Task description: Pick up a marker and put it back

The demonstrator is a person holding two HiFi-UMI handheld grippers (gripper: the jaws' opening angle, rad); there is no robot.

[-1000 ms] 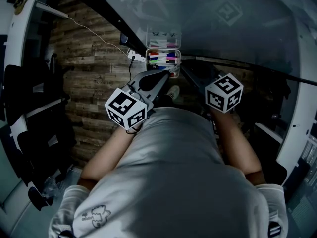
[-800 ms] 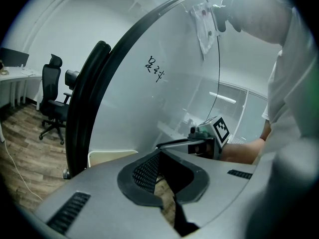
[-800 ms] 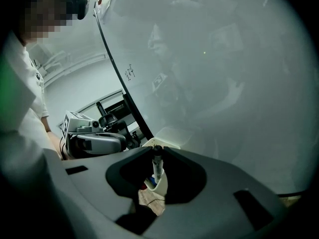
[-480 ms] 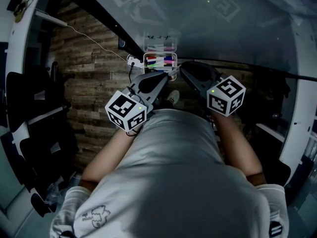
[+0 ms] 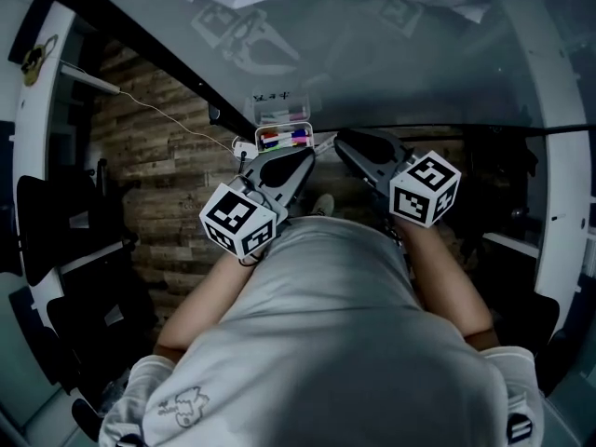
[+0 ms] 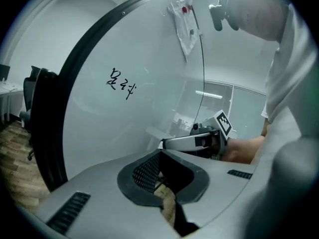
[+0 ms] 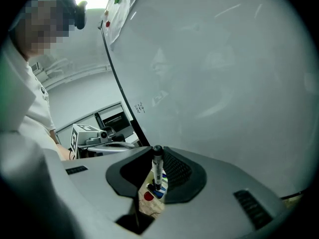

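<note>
A clear box of coloured markers hangs at the lower edge of the glass whiteboard. My right gripper sits just right of the box. In the right gripper view it is shut on a black-capped marker that stands upright between the pads, with the box's red and blue markers below it. My left gripper is just under the box. In the left gripper view it looks shut with nothing in it, and only floor shows through the slit.
Small handwriting marks the board, and a plastic bag hangs higher up on it. A wood-plank floor with a white cable lies left, and dark chairs stand beyond it. The person's torso fills the lower head view.
The head view has tilted, so the marker box sits lower and further left. Both grippers keep their places beside the box, the right one still holding the marker.
</note>
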